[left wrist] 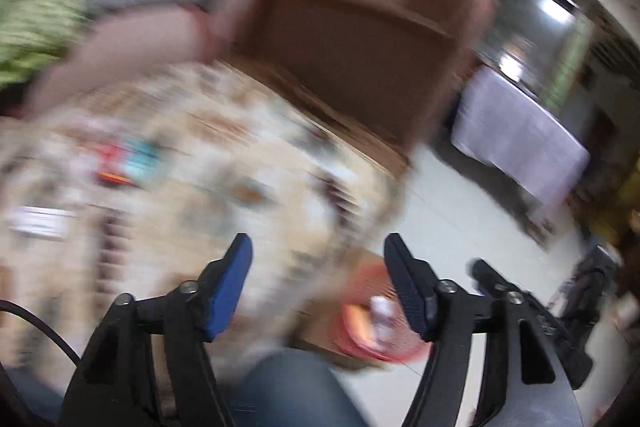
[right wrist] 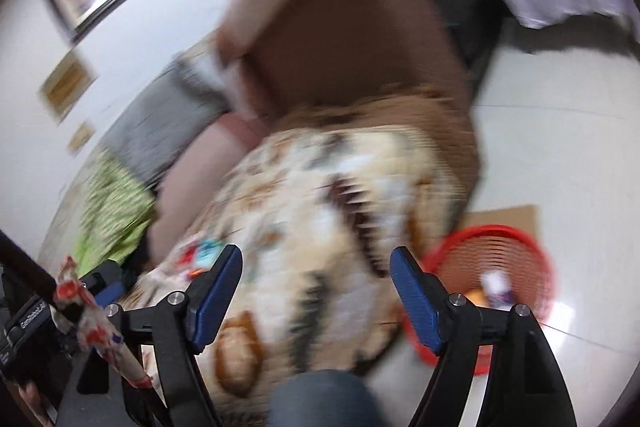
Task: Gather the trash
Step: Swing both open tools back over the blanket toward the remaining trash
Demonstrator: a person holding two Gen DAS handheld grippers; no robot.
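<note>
In the left wrist view, the left gripper is standing with its blue-padded fingers wide apart and nothing between them. It is pointing over a cream and brown patterned blanket covering a brown sofa. The small red and teal crumpled wrappers are lying on the blanket, well beyond the fingertips and off to their left, heavily blurred. They are looking light, thin and crinkly, so a pinch across a raised fold is likely holding best, without catching the soft blanket beneath. A red mesh plastic basket is sitting on the floor by the blanket's right edge, near the right finger. In the right wrist view, the right gripper is likewise gaping and carrying nothing. The wrappers are showing just beyond its left fingertip, and the basket is lying just past its right finger.
</note>
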